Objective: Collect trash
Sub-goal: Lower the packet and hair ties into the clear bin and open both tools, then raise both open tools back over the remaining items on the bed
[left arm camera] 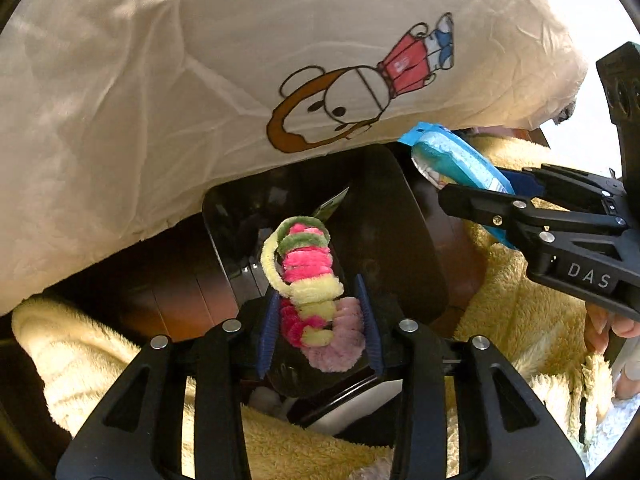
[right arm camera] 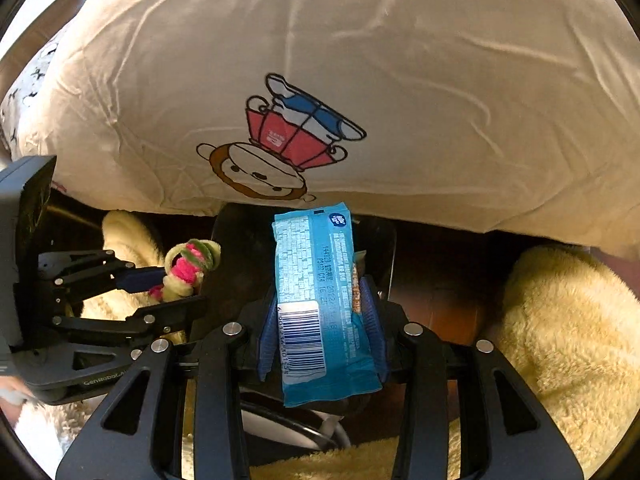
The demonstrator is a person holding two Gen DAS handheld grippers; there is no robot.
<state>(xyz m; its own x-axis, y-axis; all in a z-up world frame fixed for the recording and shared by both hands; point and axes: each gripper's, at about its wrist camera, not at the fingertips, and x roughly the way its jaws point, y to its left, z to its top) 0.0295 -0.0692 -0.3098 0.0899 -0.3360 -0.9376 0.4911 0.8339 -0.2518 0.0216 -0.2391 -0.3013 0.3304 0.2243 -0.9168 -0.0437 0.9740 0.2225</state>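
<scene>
My left gripper [left arm camera: 320,320] is shut on a bundle of fuzzy pipe cleaners [left arm camera: 310,276], pink, yellow and green, and holds it over a black bin [left arm camera: 384,216] with its lid tilted up. The bundle also shows in the right wrist view [right arm camera: 186,272]. My right gripper [right arm camera: 322,320] is shut on a blue snack wrapper [right arm camera: 316,292] with a barcode and holds it upright above the same bin [right arm camera: 376,236]. In the left wrist view the right gripper [left arm camera: 476,196] comes in from the right with the wrapper [left arm camera: 456,156].
A large cream pillow [left arm camera: 160,80] with a cartoon monkey print overhangs the bin from behind; it also fills the top of the right wrist view [right arm camera: 400,60]. A fluffy yellow blanket [right arm camera: 560,320] lies around the bin [left arm camera: 100,344]. A dark wooden surface [left arm camera: 176,292] sits under the bin.
</scene>
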